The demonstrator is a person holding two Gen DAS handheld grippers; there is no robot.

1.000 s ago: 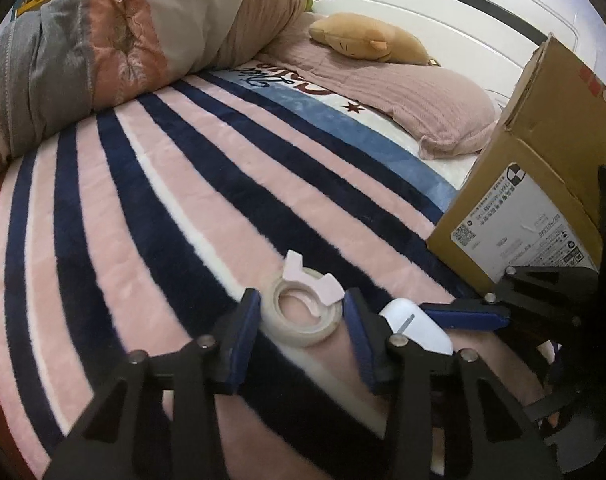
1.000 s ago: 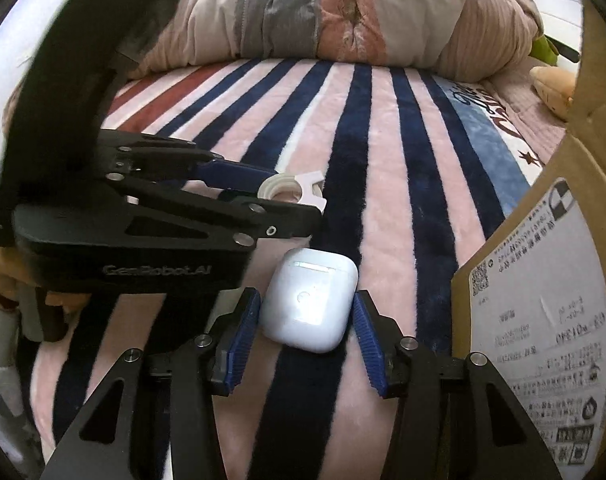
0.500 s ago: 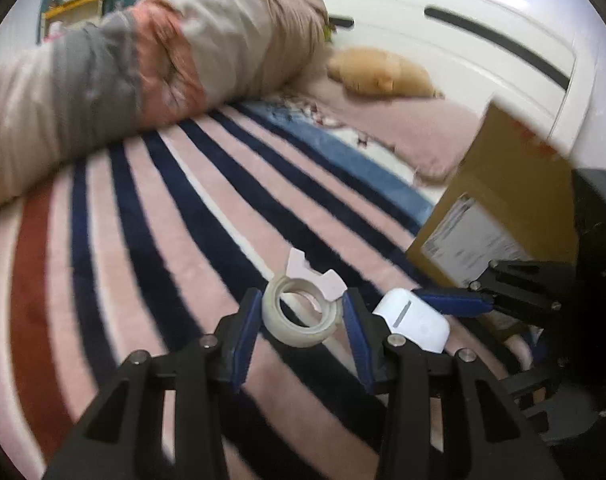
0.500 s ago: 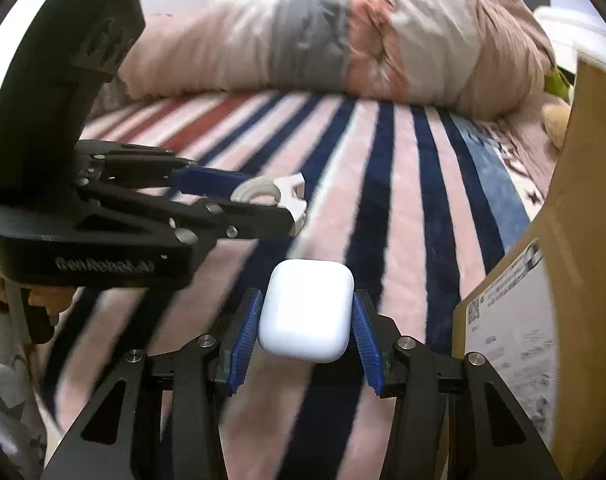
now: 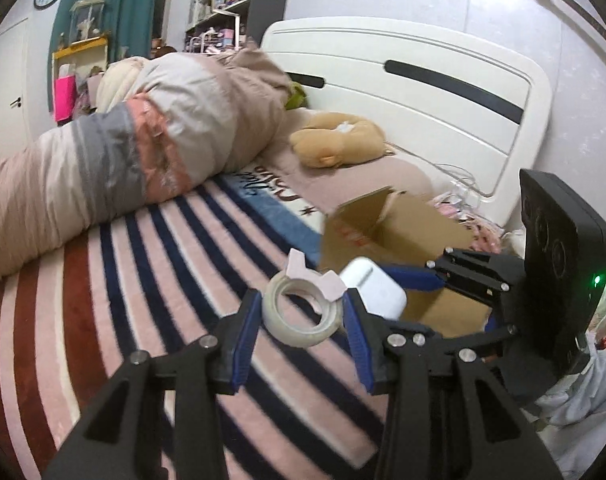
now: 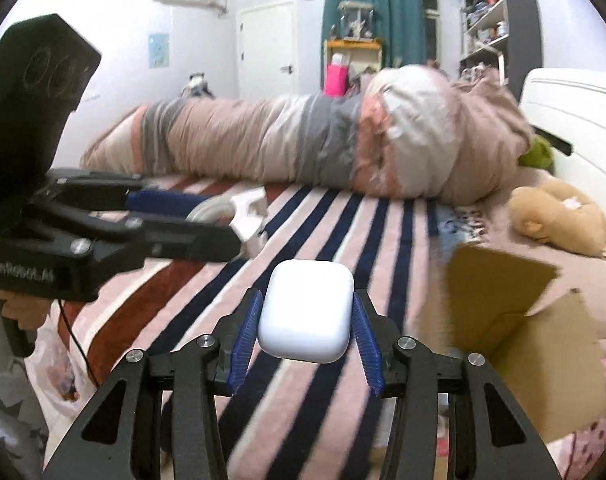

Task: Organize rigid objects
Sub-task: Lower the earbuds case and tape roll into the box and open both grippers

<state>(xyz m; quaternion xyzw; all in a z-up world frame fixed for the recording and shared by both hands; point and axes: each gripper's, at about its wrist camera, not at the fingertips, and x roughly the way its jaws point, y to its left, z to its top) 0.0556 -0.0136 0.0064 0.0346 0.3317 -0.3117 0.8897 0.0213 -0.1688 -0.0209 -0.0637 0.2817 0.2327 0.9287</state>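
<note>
My left gripper (image 5: 301,326) is shut on a roll of clear tape (image 5: 301,316) with a pink dispenser tab, held in the air above the striped bed cover (image 5: 163,272). My right gripper (image 6: 305,330) is shut on a white earbuds case (image 6: 305,310), also lifted off the bed. In the left wrist view the case (image 5: 377,290) and the right gripper (image 5: 455,280) sit just right of the tape, in front of the open cardboard box (image 5: 403,240). In the right wrist view the left gripper with the tape (image 6: 211,210) is at the left and the box (image 6: 523,320) at the lower right.
A rolled duvet (image 6: 323,140) lies across the far side of the bed. A tan plush toy (image 5: 339,144) rests on the pink pillow by the white headboard (image 5: 423,80). Shelves and a teal curtain stand behind.
Both grippers have risen off the bed cover, each carrying its object, and the views have tilted up to show the room. The box now appears lower and its open top shows.
</note>
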